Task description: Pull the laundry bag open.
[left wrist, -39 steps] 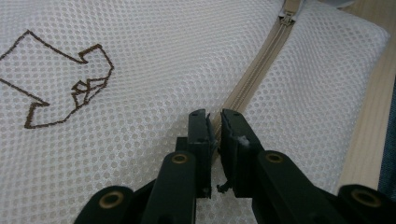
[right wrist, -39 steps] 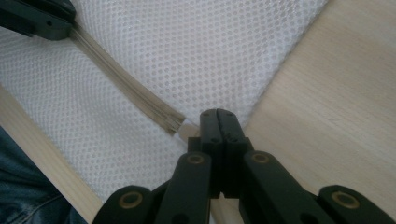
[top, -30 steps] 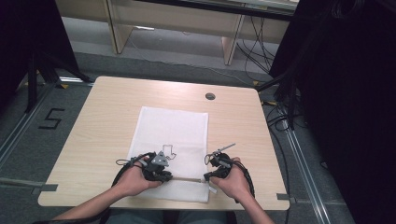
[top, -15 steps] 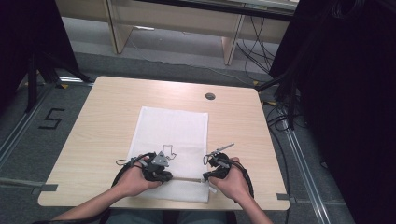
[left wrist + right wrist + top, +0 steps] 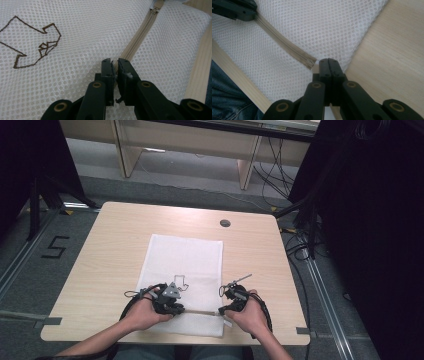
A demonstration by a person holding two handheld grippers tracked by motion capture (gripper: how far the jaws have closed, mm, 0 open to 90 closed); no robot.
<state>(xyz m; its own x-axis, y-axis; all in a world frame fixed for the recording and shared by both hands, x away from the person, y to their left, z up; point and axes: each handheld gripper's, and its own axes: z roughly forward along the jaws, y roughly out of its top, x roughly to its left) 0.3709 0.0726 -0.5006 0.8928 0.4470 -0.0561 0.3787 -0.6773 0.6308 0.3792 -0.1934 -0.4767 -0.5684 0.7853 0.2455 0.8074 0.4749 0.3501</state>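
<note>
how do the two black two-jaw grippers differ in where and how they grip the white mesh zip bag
The left gripper sits midway along the beige zipper of the white mesh bag, its jaws nearly closed with a thin gap, pinching at the zipper. The right gripper is at the zipper's end by the bag's edge, jaws fully together on the fabric there. Both press down at the bag's near end.

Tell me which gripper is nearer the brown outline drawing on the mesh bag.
Left. The left gripper sits just below the drawing, pinching the bag's zipper. The right gripper is off at the bag's right edge, shut on the zipper's end.
</note>
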